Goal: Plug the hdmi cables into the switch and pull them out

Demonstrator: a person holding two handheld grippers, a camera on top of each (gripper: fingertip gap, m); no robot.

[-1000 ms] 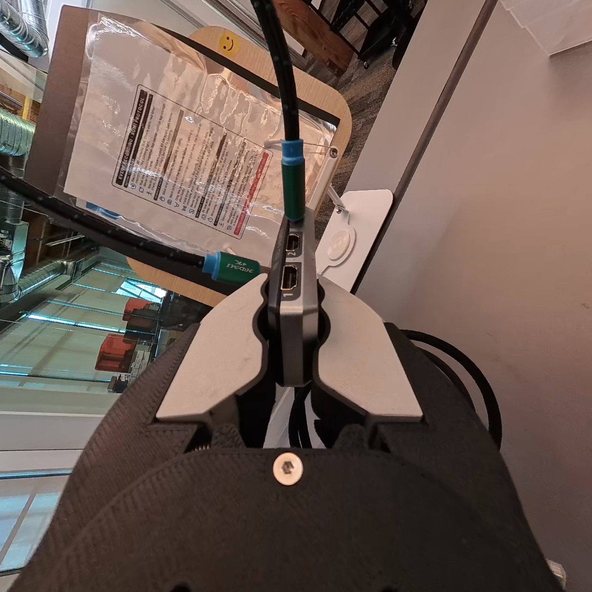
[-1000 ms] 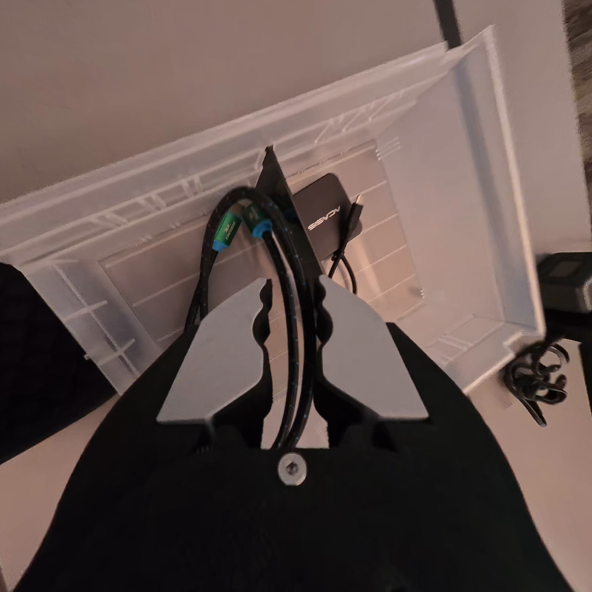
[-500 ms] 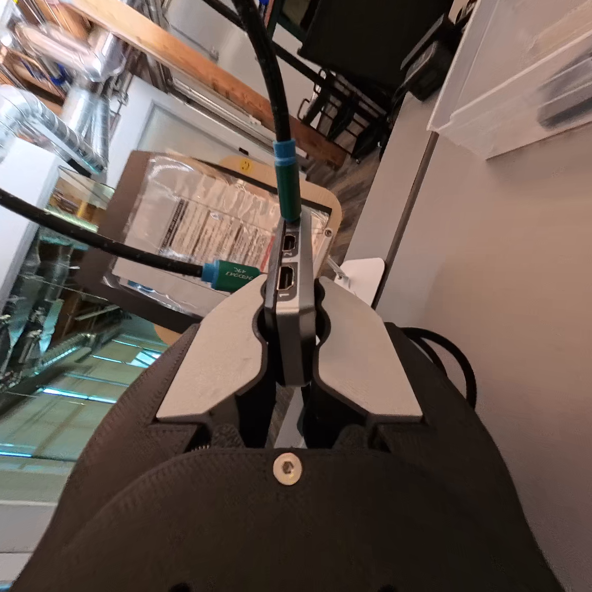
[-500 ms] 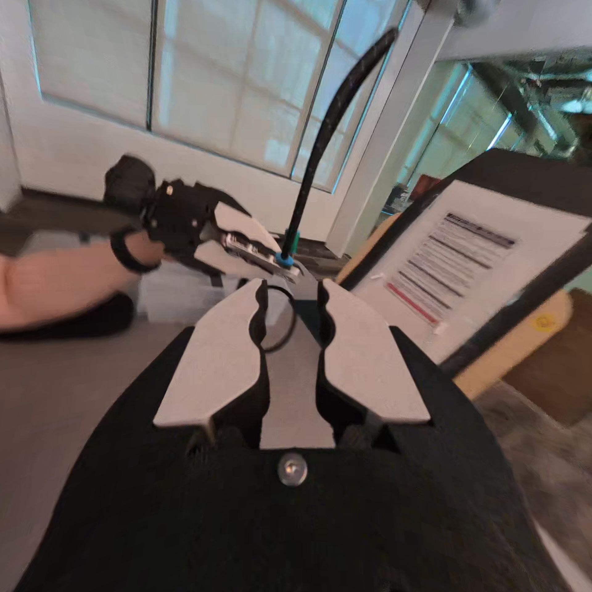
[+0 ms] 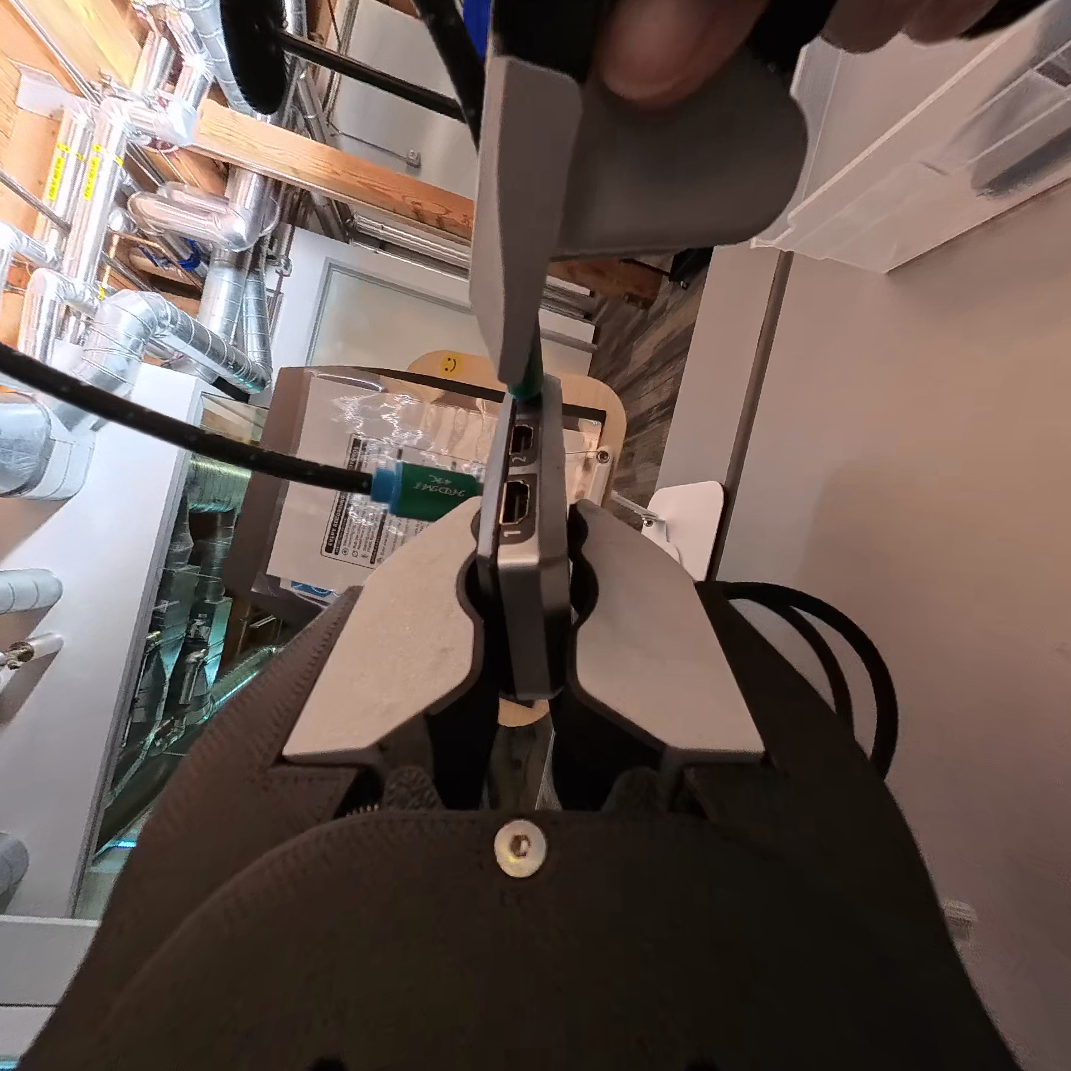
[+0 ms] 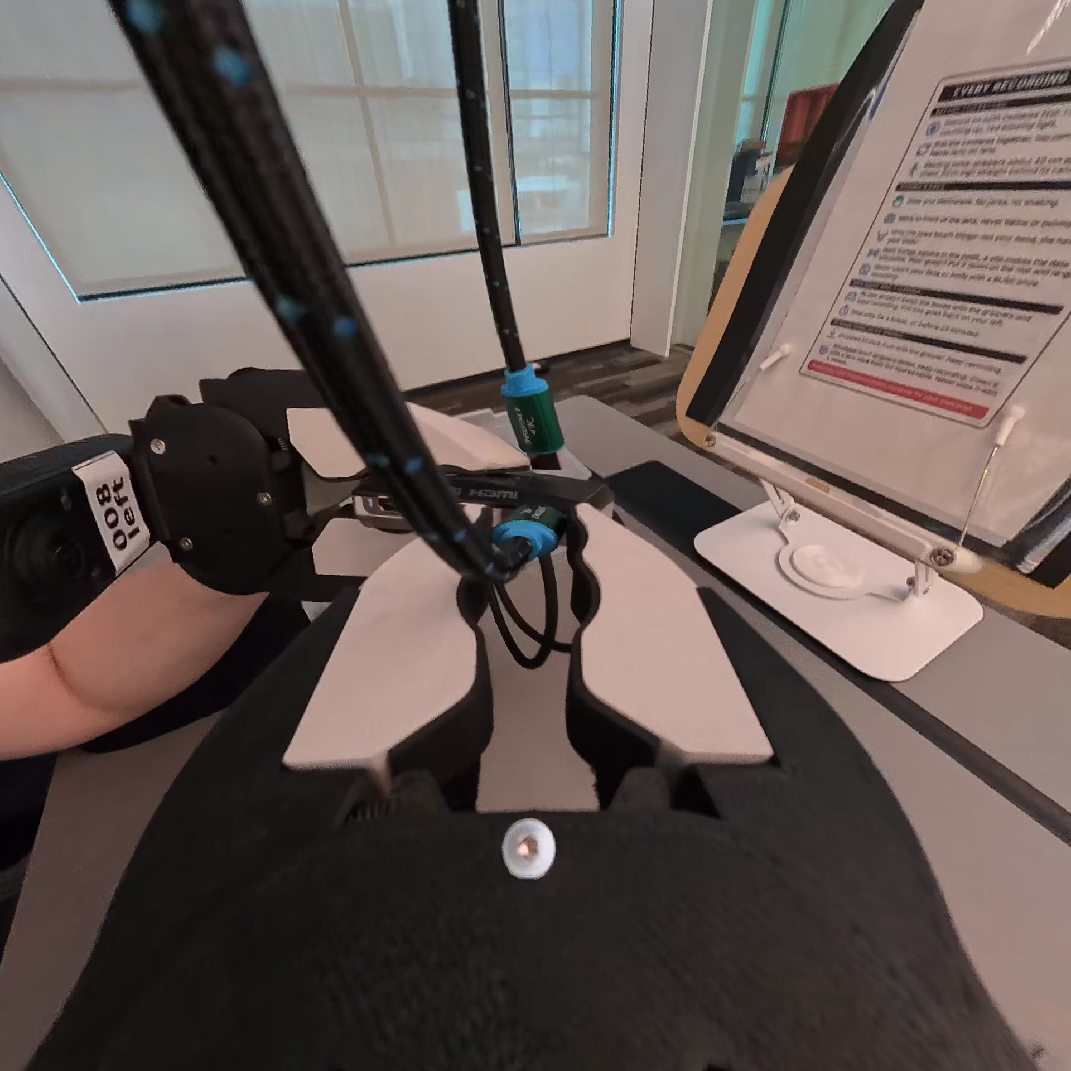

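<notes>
My left gripper [image 5: 524, 521] is shut on the grey HDMI switch [image 5: 530, 614] and holds it edge-on above the table, two empty ports facing the camera. One green HDMI plug [image 5: 432, 487] sits in the switch's left face. A second green plug [image 5: 524, 389] sits in its far end. In the right wrist view my right gripper [image 6: 524, 550] is open, its fingertips either side of that second plug [image 6: 530, 530] at the switch [image 6: 521, 492]. The first plug [image 6: 533, 417] stands up from the switch. The left gripper [image 6: 405, 463] reaches in from the left. The right gripper's fingers [image 5: 637, 145] fill the top of the left wrist view.
A laminated sheet in a sign holder on a white stand [image 6: 840, 585] is at the right, close behind the switch. A clear plastic bin [image 5: 927, 145] is on the grey table. Thin black cable loops [image 6: 527, 637] lie under the switch. The person's forearm [image 6: 87, 684] crosses at the left.
My right gripper swung away from the plastic bin and came up to the switch, so its fingertips now flank the end plug. My left gripper kept its hold on the switch.
</notes>
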